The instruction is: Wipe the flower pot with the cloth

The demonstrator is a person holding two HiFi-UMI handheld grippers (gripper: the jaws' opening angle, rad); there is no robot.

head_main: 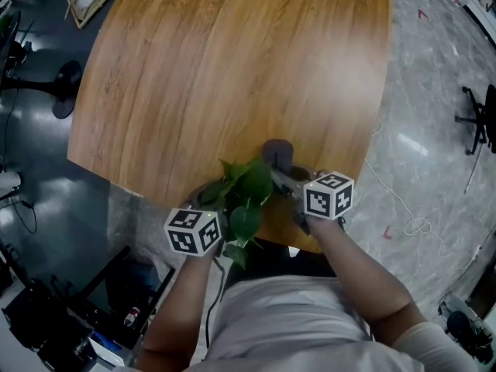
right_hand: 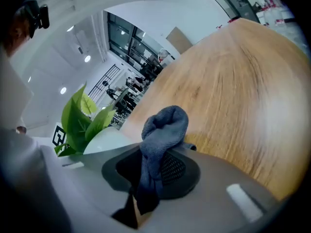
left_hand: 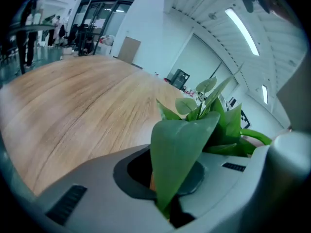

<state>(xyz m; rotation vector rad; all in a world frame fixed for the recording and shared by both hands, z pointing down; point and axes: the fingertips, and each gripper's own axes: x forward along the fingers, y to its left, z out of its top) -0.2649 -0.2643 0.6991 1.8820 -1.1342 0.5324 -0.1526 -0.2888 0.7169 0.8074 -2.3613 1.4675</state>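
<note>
A leafy green plant (head_main: 246,192) stands near the table's front edge. Its pot is mostly hidden under the leaves, and a pale curve (head_main: 203,193) shows at their left. My left gripper (head_main: 212,206) reaches in from the front left. In the left gripper view its jaws (left_hand: 166,181) are shut with a broad leaf (left_hand: 177,149) pinched in the seam. My right gripper (head_main: 285,178) comes in from the right, shut on a grey cloth (head_main: 277,154). The bunched cloth (right_hand: 163,130) sticks up from the right gripper (right_hand: 146,181). The plant (right_hand: 80,116) is just to its left.
The round wooden table (head_main: 232,68) stretches away beyond the plant, its front edge close to my body. A cable (head_main: 403,208) lies on the marbled floor at the right, and dark equipment stands at the left and lower left.
</note>
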